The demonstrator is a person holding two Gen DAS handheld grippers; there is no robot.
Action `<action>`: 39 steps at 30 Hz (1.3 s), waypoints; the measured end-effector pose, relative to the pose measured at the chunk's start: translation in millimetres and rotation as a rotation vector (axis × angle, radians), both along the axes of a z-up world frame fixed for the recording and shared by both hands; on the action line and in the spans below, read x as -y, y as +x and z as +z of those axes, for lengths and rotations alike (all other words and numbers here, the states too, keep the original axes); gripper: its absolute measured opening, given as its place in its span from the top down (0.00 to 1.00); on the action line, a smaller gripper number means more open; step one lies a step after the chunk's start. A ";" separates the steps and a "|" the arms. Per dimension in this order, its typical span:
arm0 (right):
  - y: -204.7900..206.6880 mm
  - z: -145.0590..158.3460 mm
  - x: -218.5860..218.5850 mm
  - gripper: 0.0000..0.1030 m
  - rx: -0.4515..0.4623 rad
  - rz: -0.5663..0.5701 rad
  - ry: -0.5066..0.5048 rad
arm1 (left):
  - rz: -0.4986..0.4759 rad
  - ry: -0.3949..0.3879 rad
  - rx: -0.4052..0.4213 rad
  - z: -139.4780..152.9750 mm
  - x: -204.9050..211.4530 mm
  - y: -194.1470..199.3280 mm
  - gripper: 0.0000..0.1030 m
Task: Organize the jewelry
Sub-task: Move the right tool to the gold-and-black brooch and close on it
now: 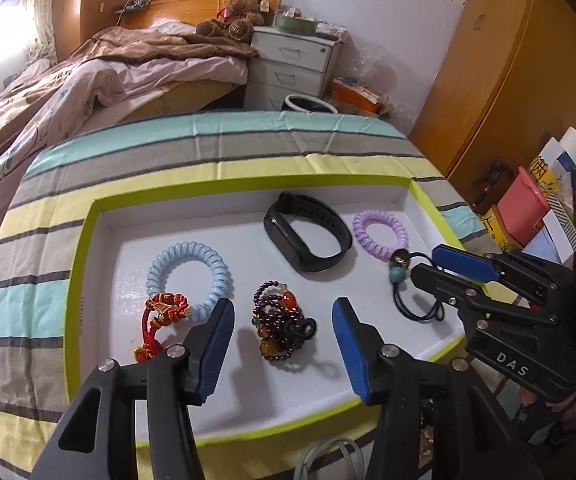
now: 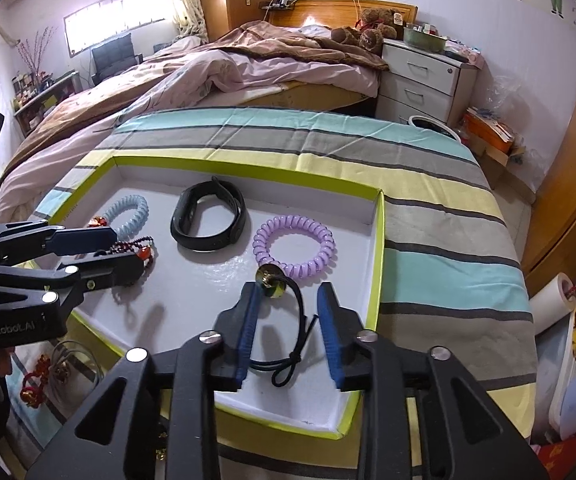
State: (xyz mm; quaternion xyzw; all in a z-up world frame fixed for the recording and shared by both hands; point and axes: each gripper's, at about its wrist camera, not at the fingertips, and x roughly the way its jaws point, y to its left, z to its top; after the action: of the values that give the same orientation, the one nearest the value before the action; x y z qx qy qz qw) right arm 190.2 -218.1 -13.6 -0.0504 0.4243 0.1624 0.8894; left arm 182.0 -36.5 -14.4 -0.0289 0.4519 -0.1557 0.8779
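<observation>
A white tray with a lime-green rim [image 1: 87, 240] holds a pale blue coil tie [image 1: 187, 276], a red knotted charm [image 1: 159, 312], a black fitness band [image 1: 308, 236] and a purple coil tie [image 1: 380, 236]. My left gripper [image 1: 283, 303] stands open over the tray, and a dark bead bracelet [image 1: 279, 328] lies loose between its blue pads. My right gripper [image 2: 290, 288] is open too. A black elastic cord [image 2: 300, 320] with a beaded end [image 2: 271, 280] rests on the tray floor between its fingers, touched by neither pad.
The tray sits on a striped cloth [image 2: 448, 240]. Silver bangles [image 2: 71, 364] and another red charm [image 2: 31, 388] lie on the cloth by the tray's near left edge. A bed [image 2: 247, 68], a white nightstand [image 2: 424, 76] and a wooden wardrobe [image 1: 528, 80] stand beyond.
</observation>
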 end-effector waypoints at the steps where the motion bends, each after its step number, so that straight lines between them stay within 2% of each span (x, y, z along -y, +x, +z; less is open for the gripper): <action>1: -1.6 1.4 -0.2 0.69 0.007 0.000 0.002 | -0.002 -0.004 0.006 2.6 -0.4 -2.7 0.51; 10: -21.1 13.3 -0.2 0.69 0.039 -0.009 0.031 | 0.017 -0.027 0.053 20.3 -13.0 -28.2 0.51; 21: -65.5 25.2 3.0 0.69 0.065 0.037 0.118 | 0.058 -0.071 0.126 40.6 -39.2 -87.3 0.50; 24: -78.1 20.9 4.1 0.69 0.057 0.064 0.152 | 0.073 -0.077 0.129 40.4 -45.8 -101.1 0.50; 28: -86.9 7.8 -2.0 0.69 0.018 0.090 0.142 | 0.097 -0.096 0.136 37.2 -59.5 -122.3 0.50; 32: -87.5 -0.2 -3.3 0.69 -0.019 0.112 0.180 | 0.116 -0.094 0.122 29.3 -68.4 -135.5 0.50; 39: -84.8 -10.8 -9.2 0.69 -0.061 0.141 0.172 | 0.151 -0.108 0.088 12.8 -86.1 -146.8 0.50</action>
State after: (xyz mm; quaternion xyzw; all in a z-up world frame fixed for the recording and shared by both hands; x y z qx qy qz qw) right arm 105.4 -208.8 -24.3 0.0014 0.4309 0.2620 0.8635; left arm 35.2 49.6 -1.6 -0.1032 0.4005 -0.1145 0.9032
